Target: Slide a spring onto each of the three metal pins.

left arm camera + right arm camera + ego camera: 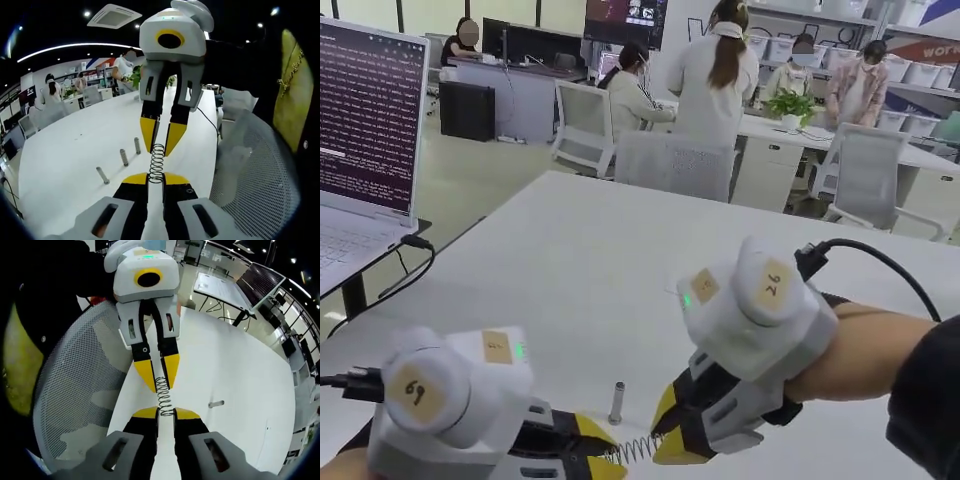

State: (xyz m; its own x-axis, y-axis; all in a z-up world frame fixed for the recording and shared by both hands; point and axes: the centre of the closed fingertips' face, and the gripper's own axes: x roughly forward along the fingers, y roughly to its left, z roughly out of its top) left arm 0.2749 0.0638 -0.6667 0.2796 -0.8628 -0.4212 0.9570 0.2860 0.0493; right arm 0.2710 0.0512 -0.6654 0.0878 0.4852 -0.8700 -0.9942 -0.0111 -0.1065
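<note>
A broad white table [620, 260] stretches away toward the office desks, its top plain and pale with a faint sheen. 3 metal pins [123, 157] stand on it in a short slanted row, near one another but not touching, each set straight on the bare surface. In the head view, 1 of them stands upright toward the near end of the table, with open white surface all round it

Left gripper [156, 176] and right gripper [166, 413] nose to nose, jaws of both pinched on one spring [157, 159].
</note>
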